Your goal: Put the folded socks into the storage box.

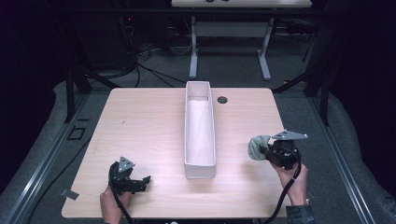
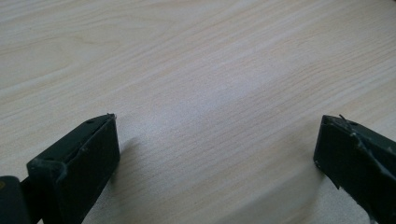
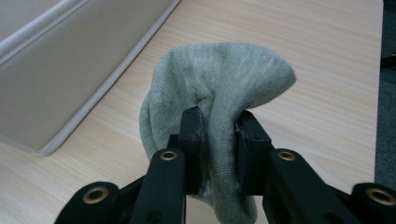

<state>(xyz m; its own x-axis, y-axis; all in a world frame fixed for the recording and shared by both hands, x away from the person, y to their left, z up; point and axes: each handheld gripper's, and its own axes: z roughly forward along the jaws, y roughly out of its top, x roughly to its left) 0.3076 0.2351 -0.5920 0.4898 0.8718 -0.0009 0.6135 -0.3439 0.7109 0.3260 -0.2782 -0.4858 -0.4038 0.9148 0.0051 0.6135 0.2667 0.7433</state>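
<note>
A bunched grey-green sock [image 1: 258,147] [image 3: 210,93] is pinched between the two black jaws of my right gripper [image 1: 267,150] [image 3: 218,122], held just above the table to the right of a long white bin [image 1: 200,133]. The bin's outer wall [image 3: 60,74] runs along the left of the right gripper view. My left gripper [image 1: 145,181] [image 2: 217,140] rests low over the bare wooden table [image 2: 196,70] at the front left, jaws spread wide with nothing between them.
The narrow white bin stands lengthwise down the middle of the table and looks empty. A round dark cable hole [image 1: 222,99] sits near the far edge. Beyond the table are a dark floor, cables and another desk's legs [image 1: 193,56].
</note>
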